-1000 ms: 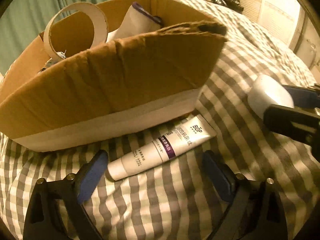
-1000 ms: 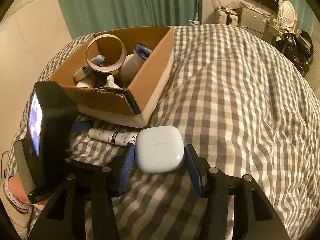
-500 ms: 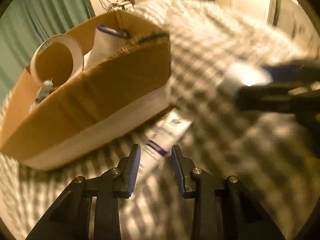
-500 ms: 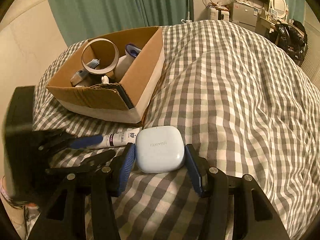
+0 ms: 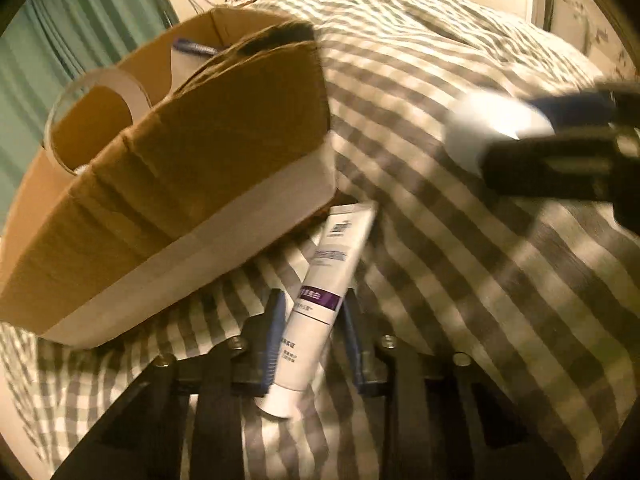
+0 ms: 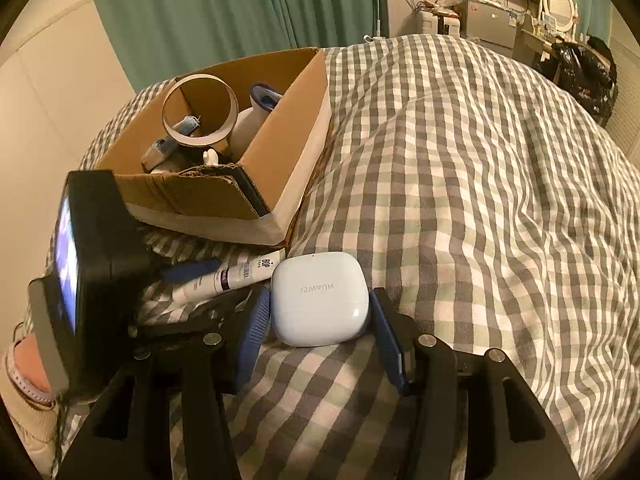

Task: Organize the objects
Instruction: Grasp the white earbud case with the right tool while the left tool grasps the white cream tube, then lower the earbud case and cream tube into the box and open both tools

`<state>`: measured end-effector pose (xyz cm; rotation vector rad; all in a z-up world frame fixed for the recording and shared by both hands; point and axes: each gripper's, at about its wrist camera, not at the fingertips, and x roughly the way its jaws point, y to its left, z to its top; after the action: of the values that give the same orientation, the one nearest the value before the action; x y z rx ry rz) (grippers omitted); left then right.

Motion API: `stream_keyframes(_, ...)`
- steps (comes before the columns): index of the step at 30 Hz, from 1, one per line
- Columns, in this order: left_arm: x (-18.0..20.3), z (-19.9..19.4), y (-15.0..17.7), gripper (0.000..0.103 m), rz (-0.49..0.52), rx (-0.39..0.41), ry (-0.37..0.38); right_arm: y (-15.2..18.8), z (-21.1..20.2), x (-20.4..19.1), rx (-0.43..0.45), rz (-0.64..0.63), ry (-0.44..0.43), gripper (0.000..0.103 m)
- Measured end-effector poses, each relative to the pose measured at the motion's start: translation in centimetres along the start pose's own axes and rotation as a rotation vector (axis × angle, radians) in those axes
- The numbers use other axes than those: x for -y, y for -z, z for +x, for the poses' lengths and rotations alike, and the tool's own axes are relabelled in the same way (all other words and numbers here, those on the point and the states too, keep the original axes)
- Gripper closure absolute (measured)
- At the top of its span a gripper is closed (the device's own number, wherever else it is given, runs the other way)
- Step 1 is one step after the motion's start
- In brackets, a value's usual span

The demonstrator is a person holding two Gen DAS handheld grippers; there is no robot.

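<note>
Two blue fingers (image 5: 276,344) of the left gripper (image 5: 314,340) are closing around the white tube (image 5: 316,308), which lies on the bed just short of the cardboard box (image 5: 192,184). Light, soft and squashy, it probably wants a gentle mid-body grip. Rightward, the right gripper (image 6: 316,320) holds the smooth earbud case (image 6: 320,300) narrowly by its sides.

White tube (image 5: 320,304) between closing left gripper (image 5: 314,344) jaws, on checked bedcover (image 5: 460,280); cardboard box (image 5: 168,208) beside; white case (image 5: 492,128) in right gripper (image 5: 560,136)
</note>
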<state>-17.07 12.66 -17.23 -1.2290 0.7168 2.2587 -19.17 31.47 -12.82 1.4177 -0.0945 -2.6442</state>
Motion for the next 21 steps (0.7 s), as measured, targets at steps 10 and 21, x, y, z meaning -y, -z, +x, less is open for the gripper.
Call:
stream_keyframes(10, -3.0, -4.2, 1.5, 0.085, -0.199, 0.041, 0.047, 0.6, -2.4, -1.6, 0.085, -0.016, 0.047, 0.052)
stream_keyframes(21, -4.0, -9.3, 2.6, 0.085, -0.365, 0.133, -0.004, 1.7, -6.7, -1.5, 0.17, 0.046, 0.056, 0.052)
